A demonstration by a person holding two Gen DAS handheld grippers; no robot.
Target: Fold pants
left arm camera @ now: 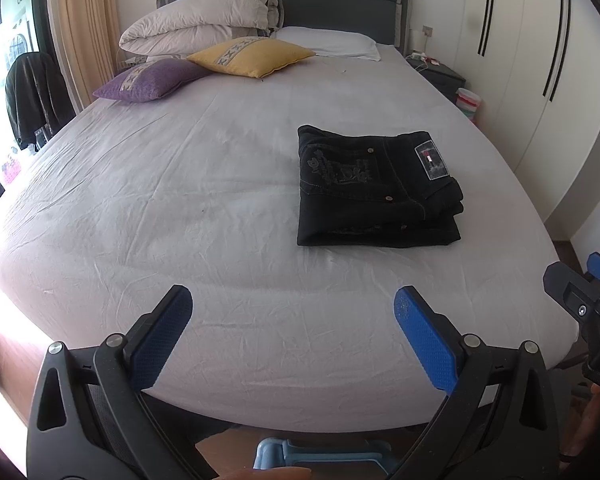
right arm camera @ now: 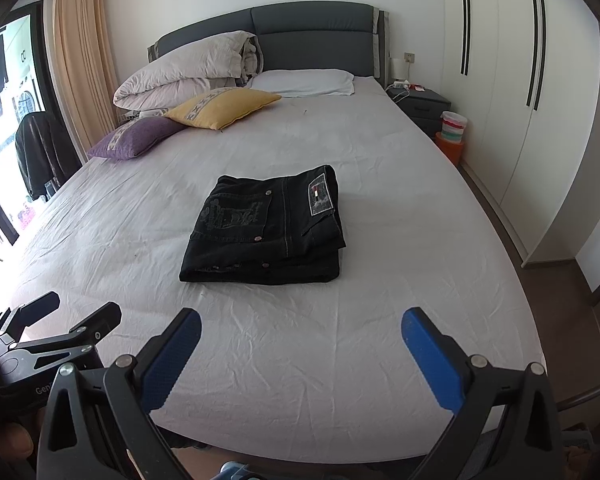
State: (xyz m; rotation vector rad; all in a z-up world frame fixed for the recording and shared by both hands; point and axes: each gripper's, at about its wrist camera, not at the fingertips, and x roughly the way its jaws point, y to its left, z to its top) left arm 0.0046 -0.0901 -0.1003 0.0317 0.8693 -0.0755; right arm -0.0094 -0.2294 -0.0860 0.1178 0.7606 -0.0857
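Black jeans (left arm camera: 373,188) lie folded into a compact rectangle on the bed's grey sheet (left arm camera: 180,208), back pocket and brand patch facing up. They also show in the right wrist view (right arm camera: 266,228). My left gripper (left arm camera: 294,320) is open and empty, held over the bed's foot edge, well short of the jeans. My right gripper (right arm camera: 301,340) is open and empty too, also near the foot edge, with the jeans ahead of it. The right gripper's body shows at the left view's right edge (left arm camera: 587,312); the left gripper's body shows in the right view (right arm camera: 56,344).
A purple cushion (left arm camera: 152,80), a yellow cushion (left arm camera: 252,56), a folded duvet (left arm camera: 204,20) and a white pillow (left arm camera: 327,42) lie at the bed's head. A nightstand (right arm camera: 417,106) and stacked tubs (right arm camera: 451,132) stand right of the bed, by the wardrobe (right arm camera: 519,100). A dark jacket (left arm camera: 32,100) hangs at left.
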